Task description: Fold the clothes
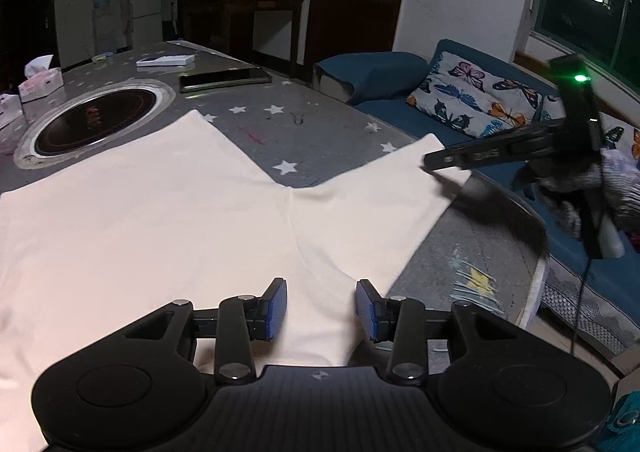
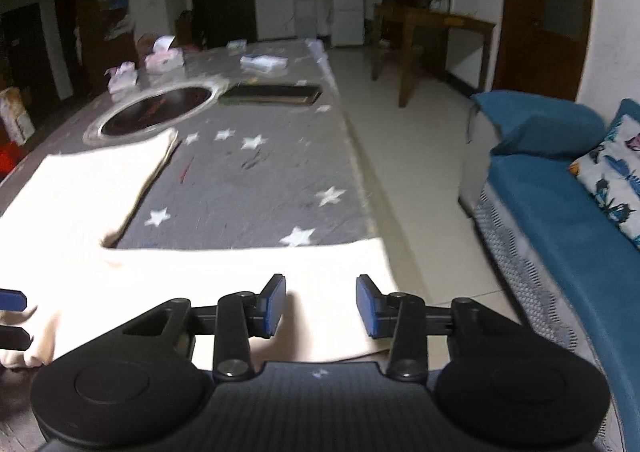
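Observation:
A cream pair of shorts (image 1: 160, 220) lies flat on the grey star-print table (image 1: 320, 128), its two legs pointing away from me. My left gripper (image 1: 321, 308) is open and empty, just above the cloth near the waist. My right gripper (image 2: 321, 306) is open and empty over the right leg (image 2: 280, 272) near the table's right edge. In the left wrist view the right gripper (image 1: 436, 164) shows from the side at the end of that leg. The left gripper's blue pads (image 2: 12, 300) show at the left edge of the right wrist view.
A round induction hob (image 1: 96, 116) is set into the table behind the shorts. A dark tablet (image 1: 224, 78), a white box (image 1: 166, 60) and tissue packs (image 1: 40, 80) lie further back. A blue sofa (image 2: 560, 220) with a butterfly cushion (image 1: 476, 100) stands right of the table.

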The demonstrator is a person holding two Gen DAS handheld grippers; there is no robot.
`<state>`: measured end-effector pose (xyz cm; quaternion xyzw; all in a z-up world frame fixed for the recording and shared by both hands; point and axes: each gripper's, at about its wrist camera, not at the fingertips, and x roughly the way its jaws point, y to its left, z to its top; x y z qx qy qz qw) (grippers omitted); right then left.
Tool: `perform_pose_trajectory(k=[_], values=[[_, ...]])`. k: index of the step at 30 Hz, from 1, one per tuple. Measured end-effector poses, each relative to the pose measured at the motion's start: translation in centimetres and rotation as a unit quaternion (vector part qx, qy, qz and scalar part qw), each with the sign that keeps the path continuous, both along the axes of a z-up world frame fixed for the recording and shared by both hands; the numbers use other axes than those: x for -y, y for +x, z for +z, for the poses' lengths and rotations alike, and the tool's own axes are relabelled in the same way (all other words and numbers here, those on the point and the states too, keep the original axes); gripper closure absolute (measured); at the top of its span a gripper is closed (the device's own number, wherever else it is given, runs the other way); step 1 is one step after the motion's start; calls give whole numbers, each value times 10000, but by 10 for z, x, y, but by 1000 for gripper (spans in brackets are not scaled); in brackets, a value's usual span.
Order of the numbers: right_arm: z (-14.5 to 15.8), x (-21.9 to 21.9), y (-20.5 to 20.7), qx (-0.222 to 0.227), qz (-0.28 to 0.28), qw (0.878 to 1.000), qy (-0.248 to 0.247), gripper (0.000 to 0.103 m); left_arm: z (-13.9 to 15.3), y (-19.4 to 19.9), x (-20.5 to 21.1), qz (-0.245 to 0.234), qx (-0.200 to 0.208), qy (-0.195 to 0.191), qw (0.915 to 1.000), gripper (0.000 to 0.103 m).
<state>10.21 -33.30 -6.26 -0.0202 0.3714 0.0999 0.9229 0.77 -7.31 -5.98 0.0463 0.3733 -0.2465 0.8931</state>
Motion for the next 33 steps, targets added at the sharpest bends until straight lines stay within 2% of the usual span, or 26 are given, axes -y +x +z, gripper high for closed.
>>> perform_pose_trajectory(k=[5, 8, 11, 15, 19, 23, 28, 30, 33], values=[[-3, -2, 10, -29, -88, 9999, -78, 62, -2, -2, 4, -82, -71, -40, 9999, 60], [2, -4, 12, 16, -82, 10000, -31, 62, 3, -5, -2, 25, 29, -111, 9999, 58], [7, -11, 9, 88, 78, 9999, 35, 55, 10, -7, -19, 342, 146, -155, 9992, 58], [9, -25, 7, 88, 325, 9994, 93, 53, 17, -8, -56, 953, 241, -94, 9951, 58], [5, -37, 9, 1, 445, 9989, 147, 53, 18, -6, -104, 1715, 304, 57, 9847, 57], [2, -44, 11, -76, 509, 9986, 105, 52, 13, -2, -158, 2458, 211, 96, 9690, 55], [-1, -52, 12, -145, 577, 9982, 19, 48, 1, 0, -212, 3038, -34, -133, 9526, 52], [-2, -54, 13, -160, 579, 9982, -20, 47, -1, -4, -230, 3174, -34, -321, 9477, 49], [-3, -56, 14, -167, 587, 9981, -78, 45, -1, -8, -249, 3371, 50, -408, 9406, 49]])
